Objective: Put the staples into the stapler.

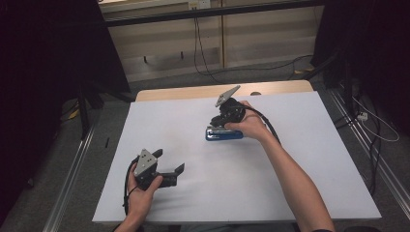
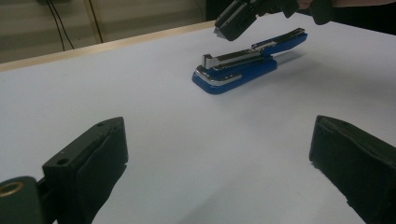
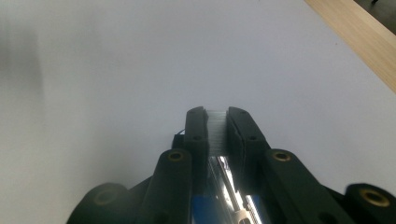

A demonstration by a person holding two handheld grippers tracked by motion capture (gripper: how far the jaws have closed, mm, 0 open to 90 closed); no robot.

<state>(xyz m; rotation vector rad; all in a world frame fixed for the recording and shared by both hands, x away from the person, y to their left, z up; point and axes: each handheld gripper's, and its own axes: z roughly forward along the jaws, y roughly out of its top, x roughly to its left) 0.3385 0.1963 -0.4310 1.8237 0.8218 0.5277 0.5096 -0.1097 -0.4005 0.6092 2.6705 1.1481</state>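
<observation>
A blue stapler (image 1: 225, 134) with a chrome magazine lies on the white table (image 1: 300, 159), right of centre, with its top arm lifted (image 2: 238, 70). My right gripper (image 1: 218, 121) hangs just over the stapler's front end, pointing down at it. Its fingers (image 3: 196, 130) are shut on a thin pale strip (image 3: 217, 128) that looks like a bar of staples. Beneath the strip I see the chrome magazine and blue base (image 3: 205, 205). The right gripper (image 2: 229, 28) hovers above the stapler's nose. My left gripper (image 1: 169, 160) rests near the table's front left, open and holding nothing (image 2: 219, 126).
A bare wooden strip (image 1: 193, 92) runs along the table's far edge. Cables (image 1: 200, 53) hang and trail on the floor behind and to the right. Dark drapes stand on both sides.
</observation>
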